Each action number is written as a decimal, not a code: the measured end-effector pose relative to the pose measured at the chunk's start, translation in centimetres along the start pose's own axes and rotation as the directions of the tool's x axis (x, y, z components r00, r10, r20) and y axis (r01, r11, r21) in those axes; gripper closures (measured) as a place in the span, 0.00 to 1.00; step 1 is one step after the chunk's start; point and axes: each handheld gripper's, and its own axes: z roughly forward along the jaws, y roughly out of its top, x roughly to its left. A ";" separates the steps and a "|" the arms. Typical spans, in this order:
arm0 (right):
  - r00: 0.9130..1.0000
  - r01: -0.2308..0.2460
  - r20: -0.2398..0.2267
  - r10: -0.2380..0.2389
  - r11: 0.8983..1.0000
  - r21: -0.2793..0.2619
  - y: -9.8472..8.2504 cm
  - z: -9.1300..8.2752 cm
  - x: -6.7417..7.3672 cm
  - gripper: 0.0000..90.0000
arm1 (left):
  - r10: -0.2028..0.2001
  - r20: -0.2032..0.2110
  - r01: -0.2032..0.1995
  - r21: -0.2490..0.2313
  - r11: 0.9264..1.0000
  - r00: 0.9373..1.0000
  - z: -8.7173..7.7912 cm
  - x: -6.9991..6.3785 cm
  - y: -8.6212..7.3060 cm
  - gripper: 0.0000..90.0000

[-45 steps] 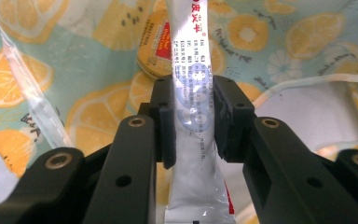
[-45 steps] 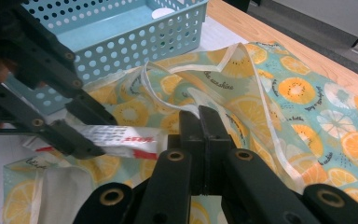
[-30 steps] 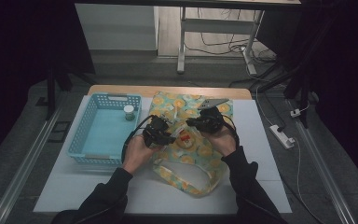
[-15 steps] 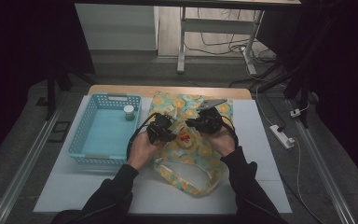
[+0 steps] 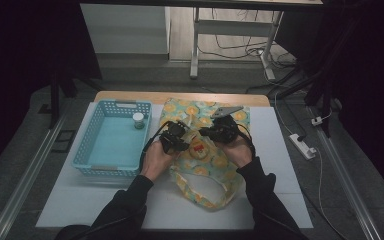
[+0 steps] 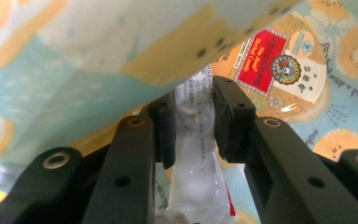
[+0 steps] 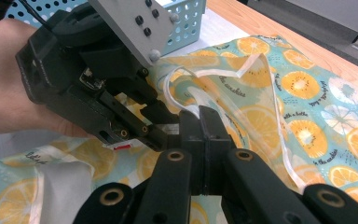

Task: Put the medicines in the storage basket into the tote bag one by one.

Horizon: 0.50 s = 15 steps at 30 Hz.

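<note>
Mid-insert at frame centre: right gripper [image 7: 200, 135] pinched fully closed on rim of fruit-print fabric tote bag [image 5: 215, 165], holding mouth open; left gripper [image 6: 193, 123] clamped narrow on clear plastic snack packet [image 6: 198, 154], pushing under flap. Next: drive deeper, release inside

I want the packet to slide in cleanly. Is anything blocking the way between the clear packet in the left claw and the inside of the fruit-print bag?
Nothing visible blocks it. The clear plastic packet sits at the mouth of the fruit-print cloth bag; the right claw holds the bag's edge up.
</note>
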 end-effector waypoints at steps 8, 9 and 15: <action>1.000 -0.002 -0.001 0.002 1.000 -0.004 0.0 -0.1 0.0 1.00 | 0.019 -0.002 -0.019 -0.037 0.999 1.000 -1.2 -0.8 0.0 0.57; 1.000 -0.002 -0.001 0.002 1.000 -0.004 0.0 -0.1 0.0 1.00 | 0.022 0.010 -0.021 -0.042 0.999 1.000 -1.4 -0.8 0.0 0.56; 1.000 -0.004 -0.003 0.004 1.000 -0.004 0.0 -0.1 -0.1 1.00 | 0.063 0.050 -0.060 -0.051 0.997 0.997 -2.3 -1.3 -0.3 0.44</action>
